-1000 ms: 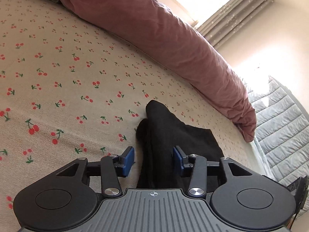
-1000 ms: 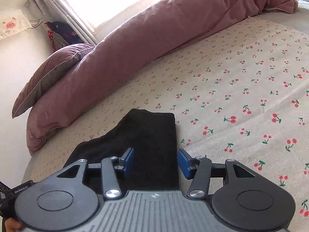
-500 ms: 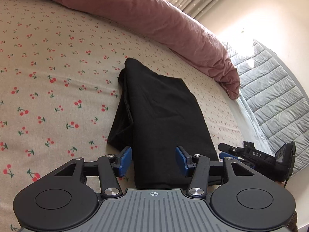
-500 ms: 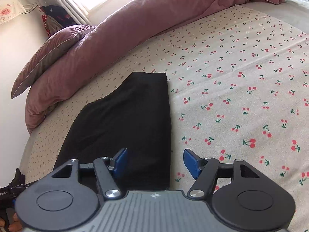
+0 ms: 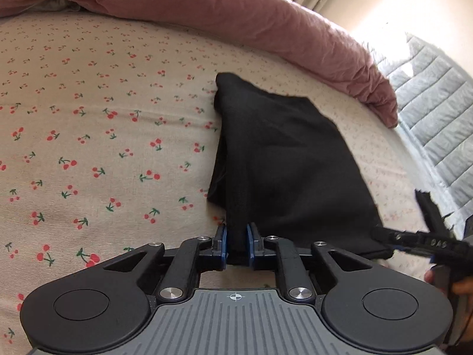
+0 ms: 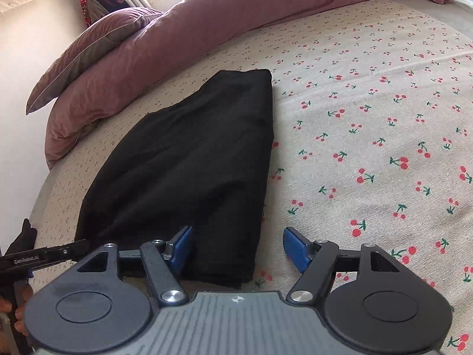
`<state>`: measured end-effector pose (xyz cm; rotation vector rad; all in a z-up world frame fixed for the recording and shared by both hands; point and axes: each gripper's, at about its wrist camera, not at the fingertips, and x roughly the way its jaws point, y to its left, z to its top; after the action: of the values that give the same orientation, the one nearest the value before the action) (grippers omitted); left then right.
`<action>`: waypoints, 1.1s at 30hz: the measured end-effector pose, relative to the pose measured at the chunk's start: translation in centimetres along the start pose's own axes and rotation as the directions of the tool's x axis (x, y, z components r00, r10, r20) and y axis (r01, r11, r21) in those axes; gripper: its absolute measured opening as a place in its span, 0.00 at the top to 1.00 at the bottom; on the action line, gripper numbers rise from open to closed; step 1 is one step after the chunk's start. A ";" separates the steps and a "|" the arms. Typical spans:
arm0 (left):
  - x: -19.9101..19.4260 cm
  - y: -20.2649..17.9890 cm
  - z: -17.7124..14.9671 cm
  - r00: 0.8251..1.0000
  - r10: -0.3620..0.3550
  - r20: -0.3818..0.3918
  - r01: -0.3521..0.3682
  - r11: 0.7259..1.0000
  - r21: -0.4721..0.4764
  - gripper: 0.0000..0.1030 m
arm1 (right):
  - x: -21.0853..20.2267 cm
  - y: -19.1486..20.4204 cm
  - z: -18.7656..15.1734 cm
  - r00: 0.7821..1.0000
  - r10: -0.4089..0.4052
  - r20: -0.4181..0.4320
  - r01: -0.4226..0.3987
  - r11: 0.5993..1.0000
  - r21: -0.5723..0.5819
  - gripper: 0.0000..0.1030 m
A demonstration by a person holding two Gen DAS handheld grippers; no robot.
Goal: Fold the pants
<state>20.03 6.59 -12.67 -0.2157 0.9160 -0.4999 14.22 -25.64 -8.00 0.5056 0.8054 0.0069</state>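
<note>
Folded black pants (image 5: 289,159) lie flat on the cherry-print sheet (image 5: 88,124). My left gripper (image 5: 236,245) is at their near left corner. Its jaws are closing, and the blue pads pinch a thick fold of the black cloth. In the right wrist view the pants (image 6: 192,153) stretch away from my right gripper (image 6: 236,245), which stands open. The pants' near right corner lies between its pads without being pressed. Each gripper shows at the edge of the other's view: the right gripper (image 5: 414,241) and the left gripper (image 6: 44,257).
A rumpled pink duvet (image 5: 236,9) runs along the far side of the bed, with a pillow (image 6: 88,50) at its end. A grey quilted cover (image 5: 437,94) hangs past the bed's edge. Bare sheet (image 6: 384,118) spreads to the right of the pants.
Both grippers drew back along the pants to their near end. The left jaws narrowed onto a fold of the cloth. The right jaws spread wider.
</note>
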 end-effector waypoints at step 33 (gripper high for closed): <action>1.2 -0.9 -0.7 0.995 -0.093 0.046 0.091 0.995 0.033 0.50 | -1.3 -2.3 0.2 0.998 0.040 -0.052 -0.041 0.999 -0.006 0.62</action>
<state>19.75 5.28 -13.58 -0.2421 0.8541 -0.5914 13.02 -28.00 -8.04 0.5166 0.8458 0.0607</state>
